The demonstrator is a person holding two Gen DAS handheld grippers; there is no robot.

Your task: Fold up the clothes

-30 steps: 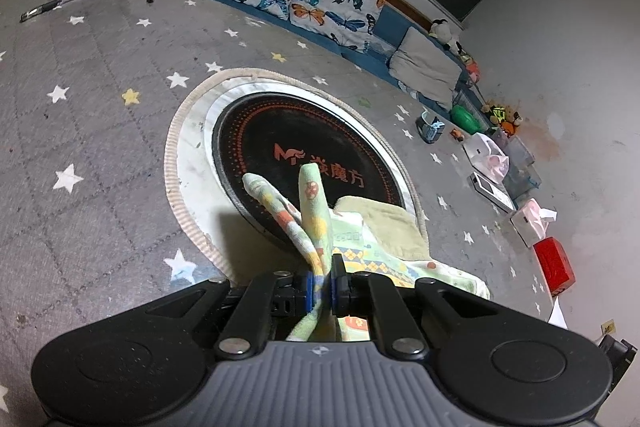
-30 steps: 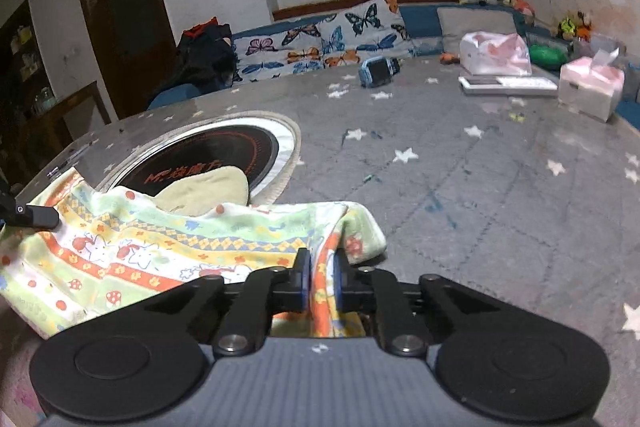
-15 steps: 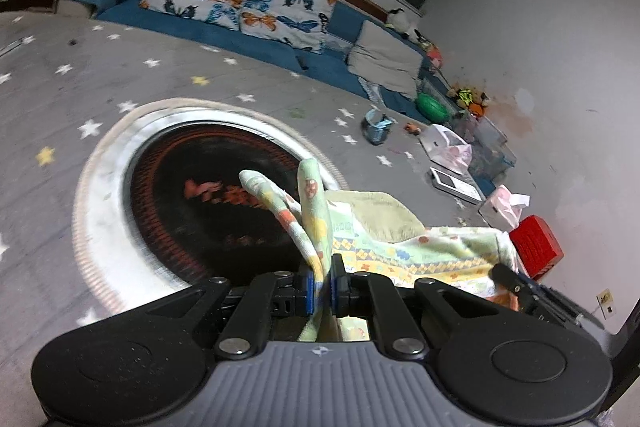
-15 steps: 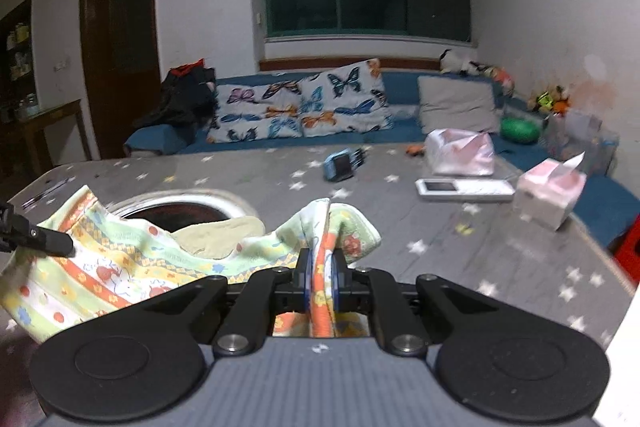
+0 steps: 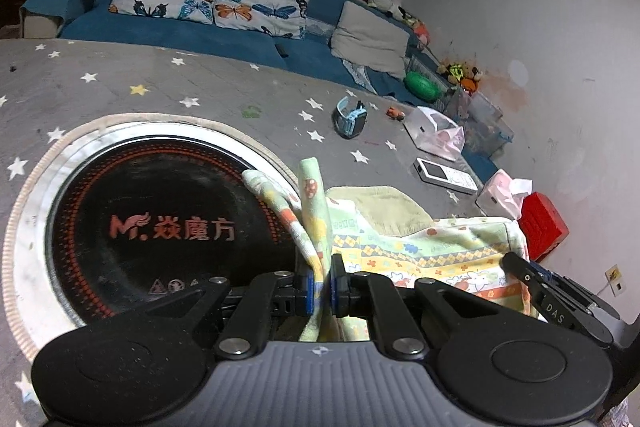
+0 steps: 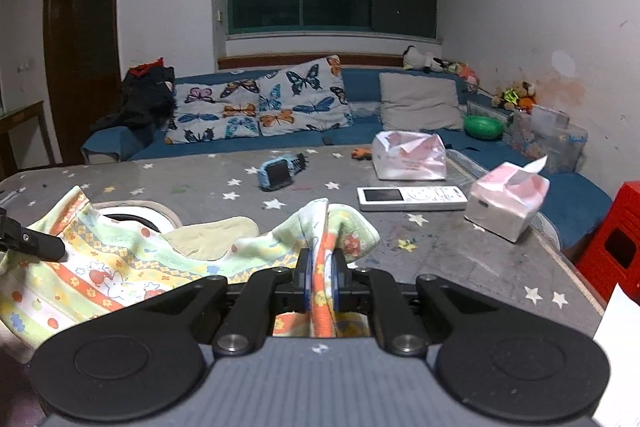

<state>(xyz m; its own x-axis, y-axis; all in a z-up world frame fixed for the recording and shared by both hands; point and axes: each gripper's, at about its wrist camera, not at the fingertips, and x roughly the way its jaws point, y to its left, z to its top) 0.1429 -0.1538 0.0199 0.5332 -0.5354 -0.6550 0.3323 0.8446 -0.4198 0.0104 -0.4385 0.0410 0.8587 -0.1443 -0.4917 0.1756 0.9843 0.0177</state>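
The left gripper (image 5: 319,283) was pinching one corner of the cloth (image 5: 420,247), and the right gripper (image 6: 320,281) was pinching another, jaws pressed tight on bunched fabric in both views. The cloth hung between them above the table (image 6: 440,251), its left part over the round hob (image 5: 132,211), with a plain beige lining showing on top. The step looked like carrying the held edge across to make a fold. Doing it well likely meant keeping both corners level and the edge taut, moving the grippers together, and laying the edge down flat, well short of the remote (image 6: 412,198) and tissue box (image 6: 506,203) to the right of the hob.
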